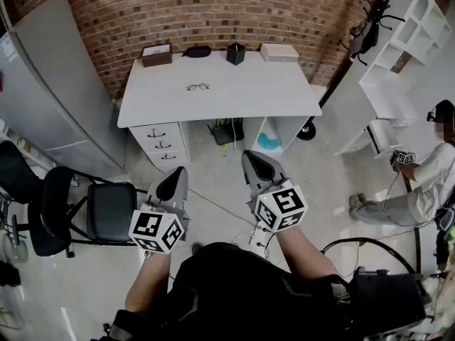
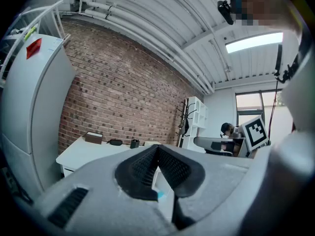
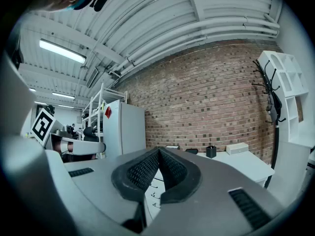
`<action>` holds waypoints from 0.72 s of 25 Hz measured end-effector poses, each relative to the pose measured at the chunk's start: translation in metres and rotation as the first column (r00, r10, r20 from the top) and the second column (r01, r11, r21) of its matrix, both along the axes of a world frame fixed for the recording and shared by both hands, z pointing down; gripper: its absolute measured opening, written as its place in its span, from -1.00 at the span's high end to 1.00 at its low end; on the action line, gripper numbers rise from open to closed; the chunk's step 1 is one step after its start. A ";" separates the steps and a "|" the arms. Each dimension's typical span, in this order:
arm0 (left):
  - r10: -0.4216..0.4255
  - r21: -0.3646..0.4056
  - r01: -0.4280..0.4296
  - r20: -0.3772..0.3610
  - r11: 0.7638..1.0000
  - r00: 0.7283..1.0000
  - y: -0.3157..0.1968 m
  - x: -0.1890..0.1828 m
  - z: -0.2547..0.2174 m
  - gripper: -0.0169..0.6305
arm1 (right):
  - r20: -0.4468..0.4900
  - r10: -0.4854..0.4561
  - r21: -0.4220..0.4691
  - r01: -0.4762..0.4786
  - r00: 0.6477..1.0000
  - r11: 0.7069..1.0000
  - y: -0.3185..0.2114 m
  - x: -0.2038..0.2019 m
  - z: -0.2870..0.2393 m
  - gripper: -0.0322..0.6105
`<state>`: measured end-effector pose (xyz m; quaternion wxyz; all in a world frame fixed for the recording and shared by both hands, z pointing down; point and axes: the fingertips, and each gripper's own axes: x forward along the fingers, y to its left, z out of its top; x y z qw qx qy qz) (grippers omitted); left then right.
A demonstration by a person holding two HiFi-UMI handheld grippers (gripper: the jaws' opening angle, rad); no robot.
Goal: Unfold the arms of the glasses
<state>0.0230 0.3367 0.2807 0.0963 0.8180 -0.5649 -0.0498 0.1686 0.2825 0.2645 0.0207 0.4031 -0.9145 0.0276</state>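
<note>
Standing well back from the desk (image 1: 249, 94), the person is holding left gripper (image 1: 173, 180) and right gripper (image 1: 258, 163) closed, empty; arriving closed could shove the glasses (image 1: 198, 87) off it.

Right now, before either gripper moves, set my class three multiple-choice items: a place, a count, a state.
1. Where do the glasses lie? A on the white desk; B on the floor; C in a drawer.
2. How many things stand along the desk's back edge? A two; B four; C six.
3. How are both grippers? A shut, empty; B wide open; C shut on the glasses.
Answers: 1 A, they lie on that desk. 2 B, brown box, black case, black cup, white box. 3 A, left gripper and right gripper show pads together, nothing between.
</note>
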 end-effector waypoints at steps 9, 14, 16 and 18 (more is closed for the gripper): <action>-0.010 -0.025 0.009 -0.017 1.000 1.000 -0.001 -0.005 0.002 0.92 | 0.002 -0.010 -0.010 0.010 1.000 1.000 0.000 -0.007 0.003 0.88; 0.005 -0.030 -0.006 -0.024 1.000 1.000 -0.001 -0.006 0.008 0.92 | -0.072 0.004 0.048 -0.001 0.997 0.999 0.002 -0.013 0.003 0.88; 0.015 -0.024 -0.016 -0.023 1.000 1.000 -0.001 -0.009 0.008 0.92 | -0.102 -0.015 0.074 0.022 0.995 0.997 0.006 -0.023 0.003 0.88; 0.006 -0.027 -0.007 -0.045 1.000 0.999 -0.002 -0.015 0.009 0.92 | -0.100 -0.015 0.063 0.022 0.995 0.998 0.005 -0.029 0.003 0.88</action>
